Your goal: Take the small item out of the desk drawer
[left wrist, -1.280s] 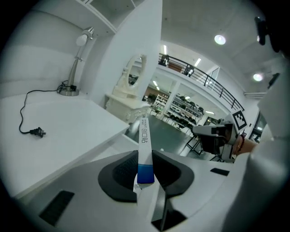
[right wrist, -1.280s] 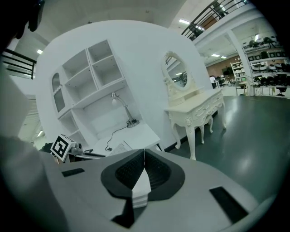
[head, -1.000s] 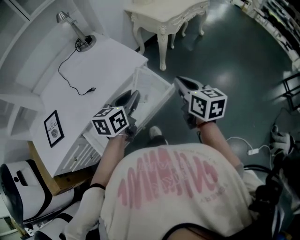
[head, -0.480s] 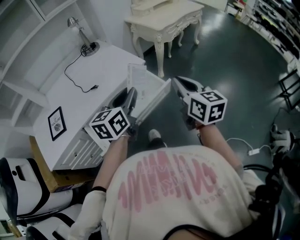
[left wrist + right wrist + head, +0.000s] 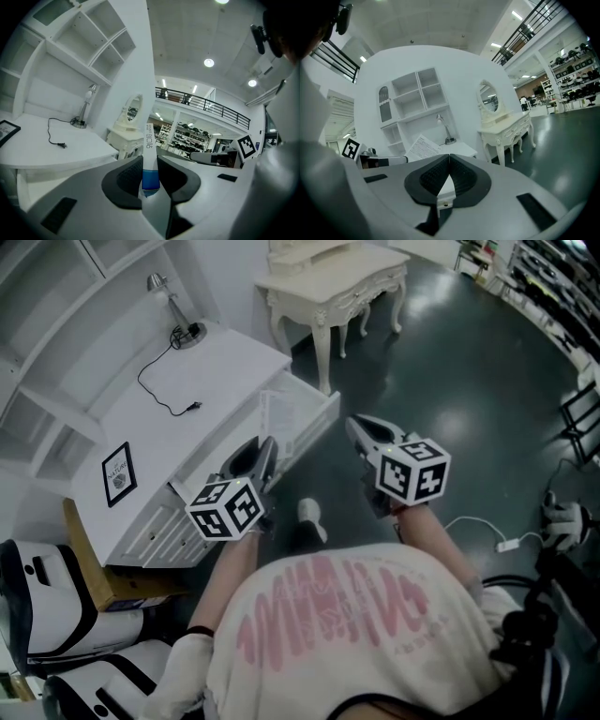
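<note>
"What's the room like?"

"Dark glossy floor [image 5: 469, 381], a white desk [image 5: 216, 381] with its drawer [image 5: 314, 418] pulled open (a cream carved dressing table [image 5: 337, 282] stands beyond)."

"And the item?"

"The thin white packet with a blue end [image 5: 149, 145] stands upright, pinched between the left gripper [image 5: 150, 164] pads, near the drawer. The right gripper [image 5: 449, 164] is closed on nothing."

Bright ceiling spotlights [image 5: 209, 62], even indoor light, sharp centres, fisheye edges darkly vignetted

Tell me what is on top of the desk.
A lamp, its cable and a framed picture. The left claw, shut on a white packet, hides part of the desk's front edge.
</note>
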Action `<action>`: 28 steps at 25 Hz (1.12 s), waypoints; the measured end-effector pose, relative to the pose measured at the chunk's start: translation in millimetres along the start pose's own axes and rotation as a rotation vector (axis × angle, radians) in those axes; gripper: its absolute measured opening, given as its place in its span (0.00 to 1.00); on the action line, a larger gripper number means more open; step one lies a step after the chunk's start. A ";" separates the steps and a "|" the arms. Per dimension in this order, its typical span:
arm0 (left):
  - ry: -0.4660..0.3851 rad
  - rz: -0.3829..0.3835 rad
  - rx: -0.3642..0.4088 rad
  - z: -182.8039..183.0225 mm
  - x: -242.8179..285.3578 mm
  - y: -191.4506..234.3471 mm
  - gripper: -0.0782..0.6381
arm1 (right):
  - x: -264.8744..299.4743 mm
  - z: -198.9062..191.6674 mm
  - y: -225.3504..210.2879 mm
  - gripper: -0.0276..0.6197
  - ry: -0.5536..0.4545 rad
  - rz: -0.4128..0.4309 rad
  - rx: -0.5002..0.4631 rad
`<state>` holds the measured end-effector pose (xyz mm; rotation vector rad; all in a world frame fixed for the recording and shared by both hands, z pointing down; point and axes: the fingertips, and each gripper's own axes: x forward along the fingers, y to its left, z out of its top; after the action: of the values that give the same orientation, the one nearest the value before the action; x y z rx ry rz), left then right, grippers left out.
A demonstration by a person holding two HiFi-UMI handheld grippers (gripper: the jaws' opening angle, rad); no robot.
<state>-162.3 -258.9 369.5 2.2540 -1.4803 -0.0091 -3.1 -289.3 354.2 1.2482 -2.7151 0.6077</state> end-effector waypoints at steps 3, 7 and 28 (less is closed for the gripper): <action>0.010 0.006 -0.008 -10.5 -6.7 -5.2 0.27 | -7.5 -10.9 -0.5 0.07 0.019 0.003 0.019; 0.016 0.021 -0.013 -21.5 -14.2 -9.0 0.27 | -14.2 -22.6 -5.1 0.07 0.036 0.002 0.039; 0.023 0.077 -0.045 -38.8 -30.9 2.2 0.27 | -18.5 -47.6 -11.5 0.07 0.087 -0.001 0.073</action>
<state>-168.1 -218.9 398.1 2.1532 -1.5392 0.0069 13.8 -264.3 397.0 1.2085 -2.6437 0.7489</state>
